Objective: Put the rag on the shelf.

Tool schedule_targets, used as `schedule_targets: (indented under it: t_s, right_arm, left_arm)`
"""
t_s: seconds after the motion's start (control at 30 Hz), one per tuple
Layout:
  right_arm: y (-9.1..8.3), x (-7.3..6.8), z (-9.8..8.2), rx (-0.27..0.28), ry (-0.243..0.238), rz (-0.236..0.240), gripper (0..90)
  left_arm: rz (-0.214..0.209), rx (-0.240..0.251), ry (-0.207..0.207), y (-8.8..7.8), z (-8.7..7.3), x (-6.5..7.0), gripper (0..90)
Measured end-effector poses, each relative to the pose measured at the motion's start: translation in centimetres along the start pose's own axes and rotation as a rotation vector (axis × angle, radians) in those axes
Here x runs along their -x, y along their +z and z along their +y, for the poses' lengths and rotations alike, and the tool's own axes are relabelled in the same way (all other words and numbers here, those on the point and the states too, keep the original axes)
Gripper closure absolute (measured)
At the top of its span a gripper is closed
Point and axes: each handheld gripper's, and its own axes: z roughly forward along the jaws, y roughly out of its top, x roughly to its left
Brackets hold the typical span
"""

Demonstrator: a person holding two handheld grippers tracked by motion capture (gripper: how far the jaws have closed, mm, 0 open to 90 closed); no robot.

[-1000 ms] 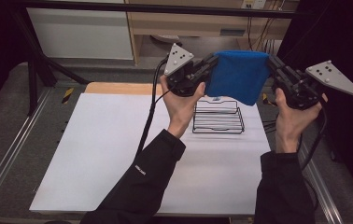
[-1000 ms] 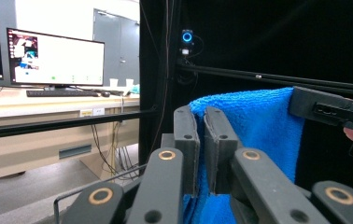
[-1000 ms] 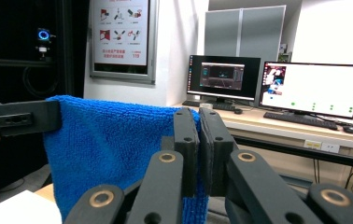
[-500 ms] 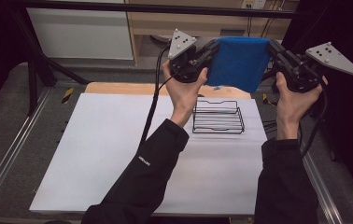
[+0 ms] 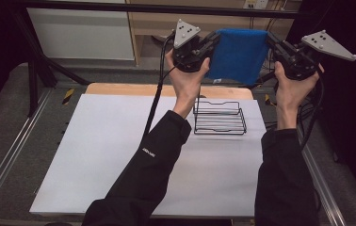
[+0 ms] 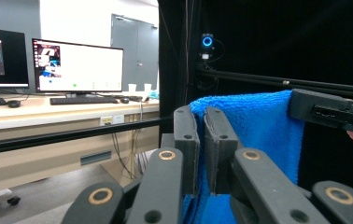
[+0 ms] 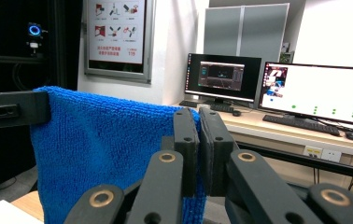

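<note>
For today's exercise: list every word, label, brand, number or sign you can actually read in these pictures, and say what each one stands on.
Nothing can be read with certainty.
Wall poster: pictograms and a line of print, too small to read.
Left sleeve logo: small white print, blurred.
Monitor screens: windows and dots, text too small.
Sticker on the desk front: blurred.
Blue towel and wire basket: no lettering.

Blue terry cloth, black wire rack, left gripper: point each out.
Blue terry cloth (image 5: 237,55), high view, middle of the hanging face.
Black wire rack (image 5: 219,128), high view, on its bottom wires.
Left gripper (image 6: 201,149), left gripper view, between its fingertips, shut on the cloth's edge.
</note>
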Motion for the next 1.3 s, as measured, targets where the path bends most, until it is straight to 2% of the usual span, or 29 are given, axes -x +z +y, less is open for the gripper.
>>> schedule_targets:
  t_s: [0.2, 0.4, 0.57, 0.73, 0.9, 0.97, 1.3]
  right_arm:
    - [1.0, 0.6, -0.3, -0.006, 0.000, 0.006, 86.8]
    - [1.7, 0.8, -1.6, -0.032, -0.003, 0.011, 86.8]
    - [1.6, 0.9, -2.4, -0.046, -0.011, 0.025, 86.7]
    - [1.7, 1.1, -2.7, -0.067, -0.043, 0.043, 86.7]
    - [2.2, 0.6, -2.6, -0.058, -0.051, 0.070, 86.5]
    - [2.5, 0.3, -2.6, -0.056, -0.050, 0.083, 86.5]
    - [5.2, -1.2, -2.1, -0.054, -0.083, 0.124, 86.4]
  left_arm:
    - [-0.002, -0.006, -0.012, 0.7, -0.6, -0.8, 84.5]
    - [-0.015, -0.025, -0.034, 0.7, -2.1, -1.3, 84.5]
    - [-0.022, -0.045, -0.020, 0.5, -3.3, -1.4, 84.5]
    - [-0.018, -0.051, -0.008, 0.4, -3.9, -1.6, 84.5]
    - [-0.005, -0.047, 0.013, 0.0, -4.0, -2.4, 84.5]
    - [0.014, -0.050, 0.017, -0.4, -3.9, -2.8, 84.5]
    - [0.057, -0.024, 0.043, -2.1, -3.0, -4.4, 84.5]
